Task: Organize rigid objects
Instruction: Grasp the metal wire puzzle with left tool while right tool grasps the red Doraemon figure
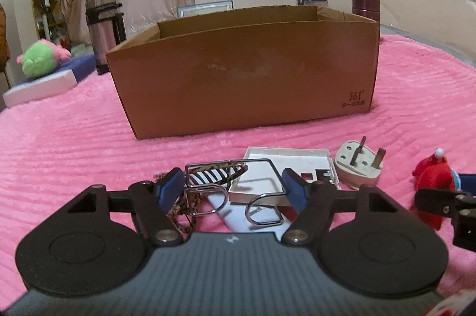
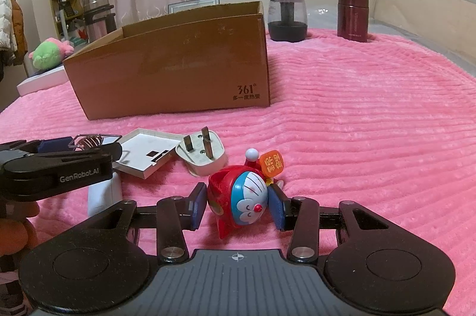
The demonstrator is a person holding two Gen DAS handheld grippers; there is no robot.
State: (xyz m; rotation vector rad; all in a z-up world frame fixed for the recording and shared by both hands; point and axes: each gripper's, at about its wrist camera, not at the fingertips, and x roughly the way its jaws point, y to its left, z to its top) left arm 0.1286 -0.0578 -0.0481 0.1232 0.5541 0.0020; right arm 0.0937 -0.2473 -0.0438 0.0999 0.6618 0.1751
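Right gripper (image 2: 236, 207): both pads pressed on the red-and-blue cat figurine (image 2: 242, 197), which lies on the pink blanket (image 2: 357, 137). Left gripper (image 1: 233, 186): jaws apart, set around a bent wire hook frame (image 1: 238, 191); contact unclear. Striped hair clip (image 1: 212, 174), white tray (image 1: 285, 164) and white plug (image 1: 358, 167) lie just ahead. Cardboard box (image 1: 244, 75) stands beyond, open-topped.

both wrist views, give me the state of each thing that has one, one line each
left gripper: jaws around the wire holder, pads not clearly pressing
right gripper: shut on the Doraemon toy
Doraemon toy: on its side, clamped
wire holder: lying over the white tray
white tray: open side up
plug adapter: prongs up
cardboard box: open-topped, upright
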